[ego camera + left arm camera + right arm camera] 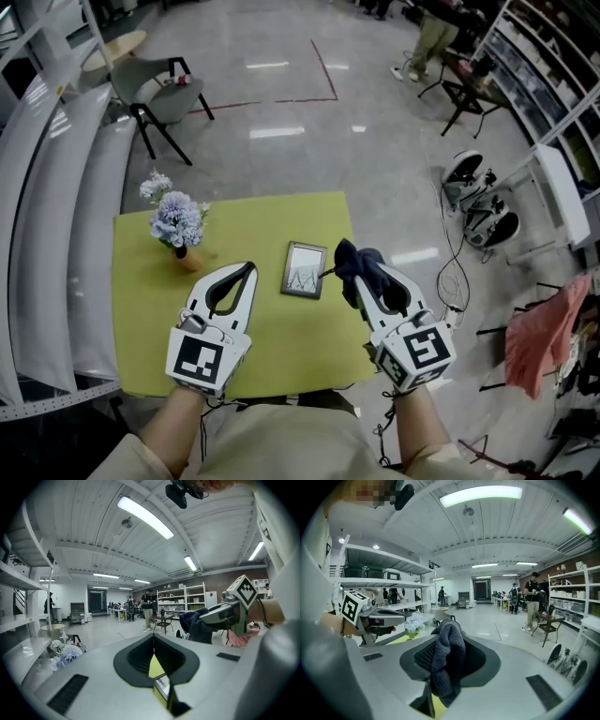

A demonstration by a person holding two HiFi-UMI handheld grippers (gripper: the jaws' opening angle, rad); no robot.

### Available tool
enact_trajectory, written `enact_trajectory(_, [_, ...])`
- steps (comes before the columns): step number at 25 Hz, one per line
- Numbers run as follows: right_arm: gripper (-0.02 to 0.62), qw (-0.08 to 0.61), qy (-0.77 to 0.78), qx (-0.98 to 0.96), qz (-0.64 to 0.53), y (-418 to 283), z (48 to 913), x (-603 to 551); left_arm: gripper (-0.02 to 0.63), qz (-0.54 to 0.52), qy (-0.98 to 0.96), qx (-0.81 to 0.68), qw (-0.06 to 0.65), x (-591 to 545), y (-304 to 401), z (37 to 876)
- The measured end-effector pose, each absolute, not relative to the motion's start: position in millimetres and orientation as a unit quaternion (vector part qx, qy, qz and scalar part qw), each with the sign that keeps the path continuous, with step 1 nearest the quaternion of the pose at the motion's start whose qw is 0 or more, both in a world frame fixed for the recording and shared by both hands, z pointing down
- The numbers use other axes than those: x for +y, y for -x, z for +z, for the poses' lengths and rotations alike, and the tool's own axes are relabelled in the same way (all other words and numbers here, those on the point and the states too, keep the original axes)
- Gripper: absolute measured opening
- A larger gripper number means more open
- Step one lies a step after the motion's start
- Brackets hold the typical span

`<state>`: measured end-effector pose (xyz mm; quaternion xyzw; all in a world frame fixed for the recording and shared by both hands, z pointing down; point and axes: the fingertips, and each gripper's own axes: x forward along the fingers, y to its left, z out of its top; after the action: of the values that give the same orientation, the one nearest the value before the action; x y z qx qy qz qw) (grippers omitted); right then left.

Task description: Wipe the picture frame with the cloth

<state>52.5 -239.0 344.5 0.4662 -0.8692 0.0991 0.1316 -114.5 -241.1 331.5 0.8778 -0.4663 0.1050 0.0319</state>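
A small grey picture frame (pixel 305 270) lies flat near the middle of the green table (pixel 272 352). My right gripper (pixel 352 274) is just to the frame's right, shut on a dark cloth (pixel 362 262) that bunches over its tips and hangs by the frame's right edge. In the right gripper view the cloth (pixel 447 656) fills the space between the jaws. My left gripper (pixel 251 268) hovers left of the frame, its jaws shut with nothing held. Through the slit of its jaws in the left gripper view I see a corner of the frame (pixel 162 686).
A vase of pale blue flowers (pixel 177 224) stands at the table's far left. White shelving (pixel 47 234) runs along the left side. A chair (pixel 155 94) is beyond the table; a wheeled device (pixel 478 202) and a red cloth (pixel 539 333) lie to the right.
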Motion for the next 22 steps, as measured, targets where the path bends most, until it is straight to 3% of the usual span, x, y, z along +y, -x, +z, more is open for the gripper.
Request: enact_trajectory(22, [0.112, 0.243, -0.328, -0.902, 0.141, 14, 512, -349, 0.008, 0.188, -0.858, -0.454, 0.149, -306, 73, 513])
